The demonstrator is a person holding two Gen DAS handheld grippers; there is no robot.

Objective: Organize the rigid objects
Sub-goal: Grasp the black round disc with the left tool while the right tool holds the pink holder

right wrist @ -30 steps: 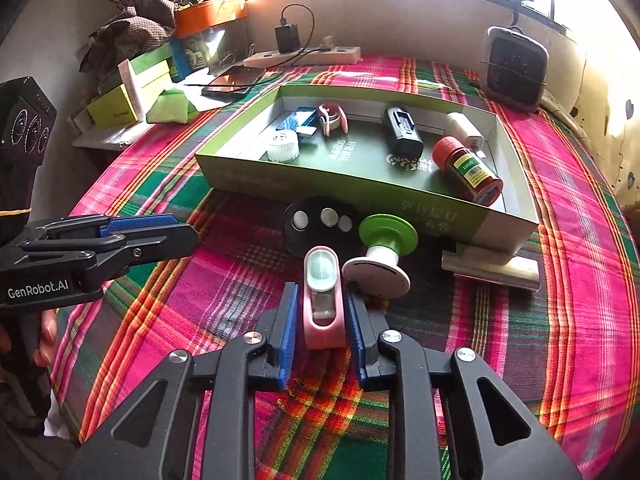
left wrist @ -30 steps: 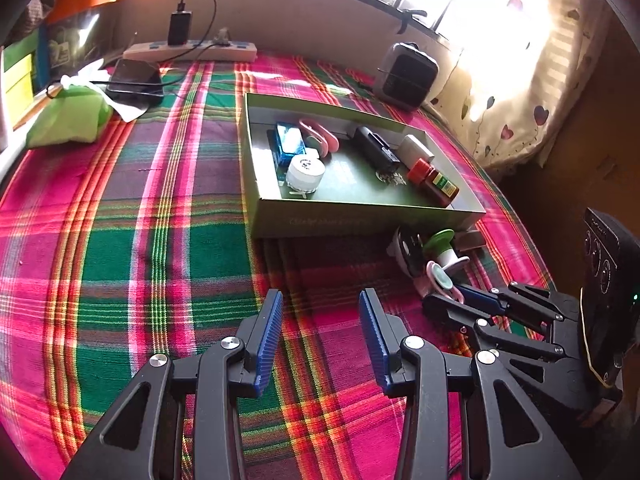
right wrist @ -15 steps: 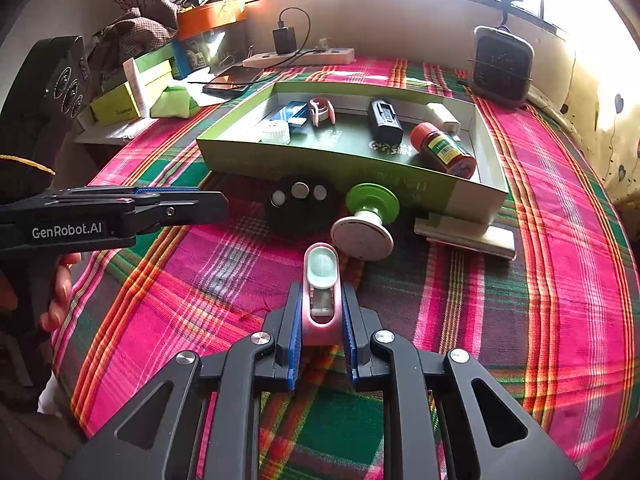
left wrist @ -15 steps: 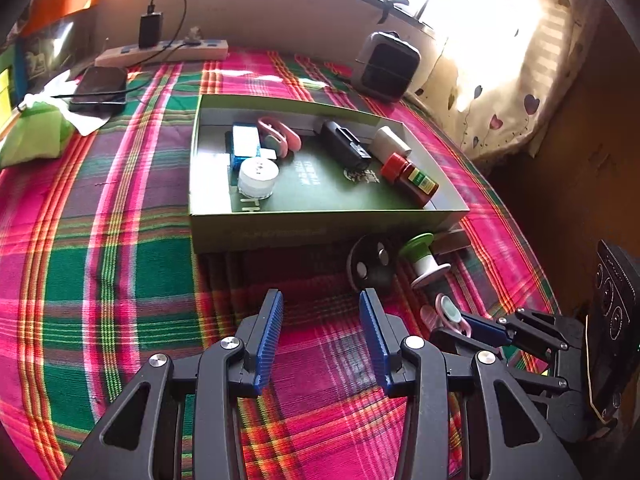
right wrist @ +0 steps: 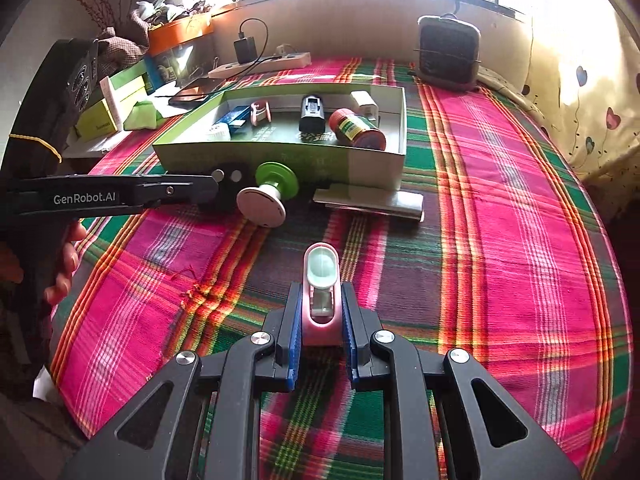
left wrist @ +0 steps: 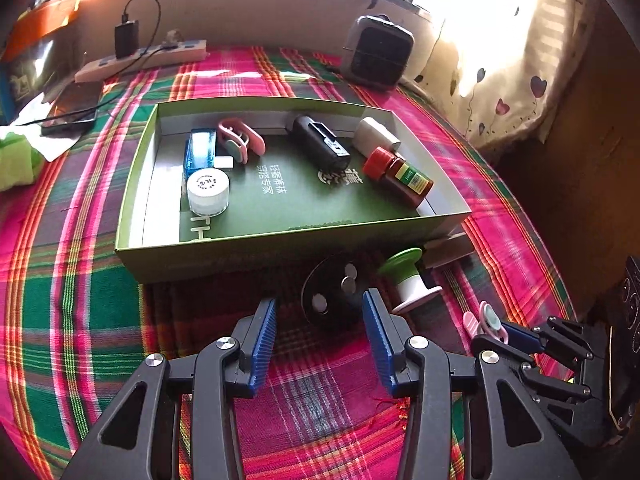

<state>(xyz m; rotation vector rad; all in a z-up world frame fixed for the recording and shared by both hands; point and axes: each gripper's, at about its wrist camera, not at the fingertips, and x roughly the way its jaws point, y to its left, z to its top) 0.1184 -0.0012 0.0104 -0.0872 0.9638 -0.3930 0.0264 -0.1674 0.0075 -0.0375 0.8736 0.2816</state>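
Plaid cloth (right wrist: 500, 208) covers the table, with the green box (right wrist: 280, 152) at upper centre of the right wrist view. At lower centre the right gripper (right wrist: 320, 320) is clamped on a pink clip (right wrist: 321, 280). In the left wrist view the left gripper (left wrist: 320, 336) is opening with nothing between its jaws, just below a black disc (left wrist: 332, 292) that perhaps touches the box front.

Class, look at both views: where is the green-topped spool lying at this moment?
The green-topped spool lies on the plaid tablecloth just outside the green box's front wall, between the black disc and the flat silver case, tipped on its side.
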